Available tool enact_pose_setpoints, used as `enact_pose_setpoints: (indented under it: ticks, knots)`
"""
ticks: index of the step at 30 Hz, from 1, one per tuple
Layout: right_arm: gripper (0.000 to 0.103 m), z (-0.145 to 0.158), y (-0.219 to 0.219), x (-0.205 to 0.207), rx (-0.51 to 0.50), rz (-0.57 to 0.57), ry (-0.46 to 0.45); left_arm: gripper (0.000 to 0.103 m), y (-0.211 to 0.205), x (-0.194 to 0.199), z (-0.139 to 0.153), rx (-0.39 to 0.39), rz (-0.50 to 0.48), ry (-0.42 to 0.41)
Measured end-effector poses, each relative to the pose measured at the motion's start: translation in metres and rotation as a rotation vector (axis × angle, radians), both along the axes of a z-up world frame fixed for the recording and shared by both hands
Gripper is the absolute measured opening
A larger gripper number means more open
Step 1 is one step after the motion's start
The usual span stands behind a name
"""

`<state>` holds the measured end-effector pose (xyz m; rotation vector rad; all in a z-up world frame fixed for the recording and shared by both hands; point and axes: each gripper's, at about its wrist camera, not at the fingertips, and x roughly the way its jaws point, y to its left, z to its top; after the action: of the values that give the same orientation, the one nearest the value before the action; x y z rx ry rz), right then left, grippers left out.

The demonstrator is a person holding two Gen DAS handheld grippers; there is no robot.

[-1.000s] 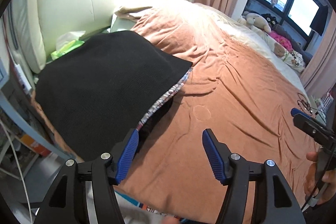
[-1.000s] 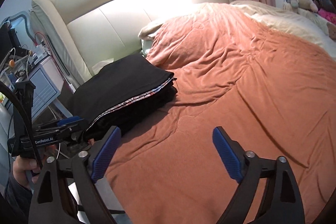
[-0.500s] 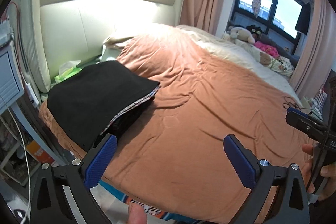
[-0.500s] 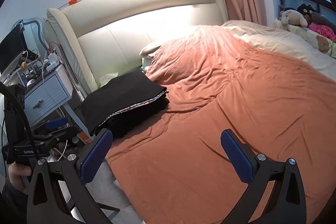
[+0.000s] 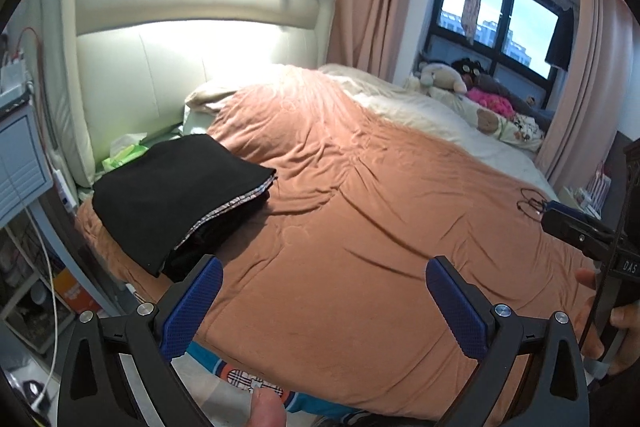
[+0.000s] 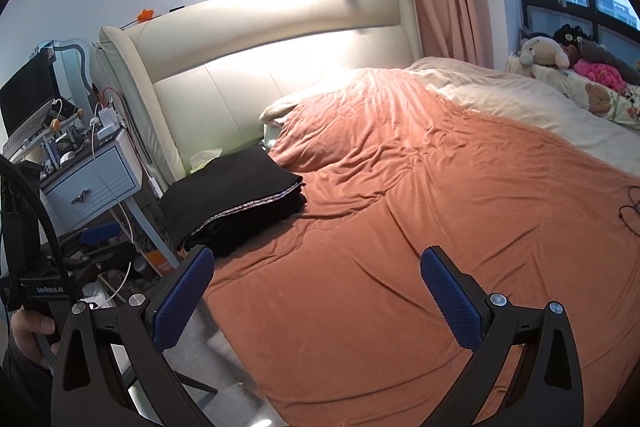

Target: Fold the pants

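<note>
The black pants (image 5: 176, 199) lie folded in a flat stack at the near left corner of the bed, close to the headboard; they also show in the right wrist view (image 6: 236, 203). A patterned lining edge shows along the fold. My left gripper (image 5: 320, 301) is open and empty, held back from the bed's edge, to the right of the stack. My right gripper (image 6: 316, 291) is open and empty, farther back over the bed's near side. Neither touches the pants.
An orange-brown blanket (image 5: 380, 207) covers the bed, with a cream headboard (image 6: 260, 39) behind. A blue-white nightstand (image 6: 92, 179) with cables stands left of the bed. Stuffed toys (image 6: 560, 55) sit by the window. A black cable (image 5: 532, 203) lies at the blanket's right.
Both grippers have pulled back and up from the folded pants, so more of the room shows. The left gripper's jaws have opened wider. The pants have not moved.
</note>
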<state>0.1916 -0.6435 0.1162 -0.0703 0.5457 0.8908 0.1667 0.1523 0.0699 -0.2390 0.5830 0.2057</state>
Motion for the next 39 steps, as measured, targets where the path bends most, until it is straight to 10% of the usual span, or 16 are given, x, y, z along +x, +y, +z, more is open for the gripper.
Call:
enact_pose_setpoints:
  ticks: [39]
  knots:
    - [0.103,-0.009,-0.134,-0.171,-0.011,-0.097,-0.094,0.103,-0.127,-0.129,0.003,0.126,-0.119,-0.194]
